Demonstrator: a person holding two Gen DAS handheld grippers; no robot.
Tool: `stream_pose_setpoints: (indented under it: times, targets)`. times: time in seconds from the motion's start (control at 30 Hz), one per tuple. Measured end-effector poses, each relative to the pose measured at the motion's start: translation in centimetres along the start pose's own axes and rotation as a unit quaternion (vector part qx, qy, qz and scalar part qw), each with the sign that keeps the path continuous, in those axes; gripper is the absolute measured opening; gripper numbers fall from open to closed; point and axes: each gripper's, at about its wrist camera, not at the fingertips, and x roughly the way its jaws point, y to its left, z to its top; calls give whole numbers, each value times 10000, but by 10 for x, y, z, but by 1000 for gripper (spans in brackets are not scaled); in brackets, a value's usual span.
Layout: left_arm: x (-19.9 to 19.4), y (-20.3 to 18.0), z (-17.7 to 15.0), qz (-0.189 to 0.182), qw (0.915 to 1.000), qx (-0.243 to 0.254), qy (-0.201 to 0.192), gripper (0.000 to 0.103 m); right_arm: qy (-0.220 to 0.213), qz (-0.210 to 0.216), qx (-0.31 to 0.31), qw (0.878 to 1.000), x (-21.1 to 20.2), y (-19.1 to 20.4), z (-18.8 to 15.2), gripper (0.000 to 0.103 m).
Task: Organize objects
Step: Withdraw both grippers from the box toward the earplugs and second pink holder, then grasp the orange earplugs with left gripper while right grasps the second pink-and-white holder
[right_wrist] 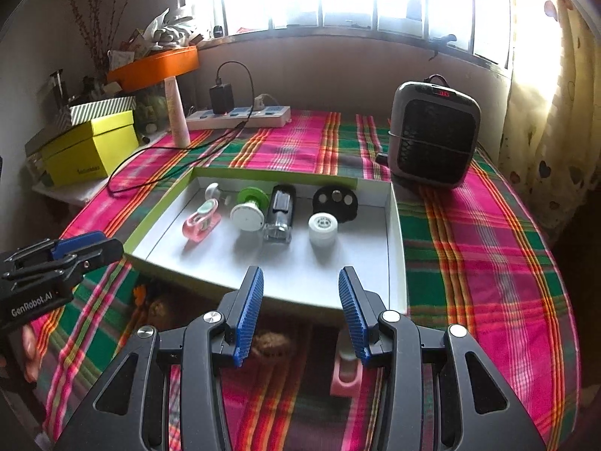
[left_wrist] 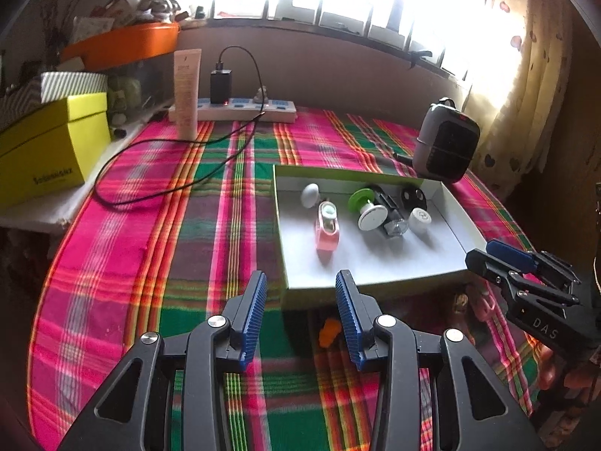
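two black claws with blue ribbed pads, the left claw (left_wrist: 301, 285) marked "genrobot.ai" and the right claw (right_wrist: 301, 282) marked "das", hang spread and empty over a plaid-covered bench (left_wrist: 210, 203). a shallow white cardboard tray with green rim (right_wrist: 394, 248) holds a clear black-capped bottle (right_wrist: 280, 212), lying lengthwise, base toward the claws.

Tablecloth (right_wrist: 488, 263) pink-green-orange plaid; tray (right_wrist: 394, 244) white inside, lime rim; heater (right_wrist: 432, 135) grey-black; shoebox (right_wrist: 90, 150) yellow-green.

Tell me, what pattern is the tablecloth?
Pink, green and orange plaid tablecloth, clearest in the right wrist view.
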Motion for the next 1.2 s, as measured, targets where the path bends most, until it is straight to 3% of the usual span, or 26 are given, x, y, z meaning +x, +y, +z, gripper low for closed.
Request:
stream_pose_setpoints:
  times: [0.67, 1.2]
  targets:
    - [-6, 3, -31, -169, 9995, 34, 257, 38, 45, 84, 59, 9999, -16, -6, -25, 43]
    - [18, -4, -32, -60, 9986, 188, 494, 38, 364, -204, 272, 9988, -3, -25, -37, 43]
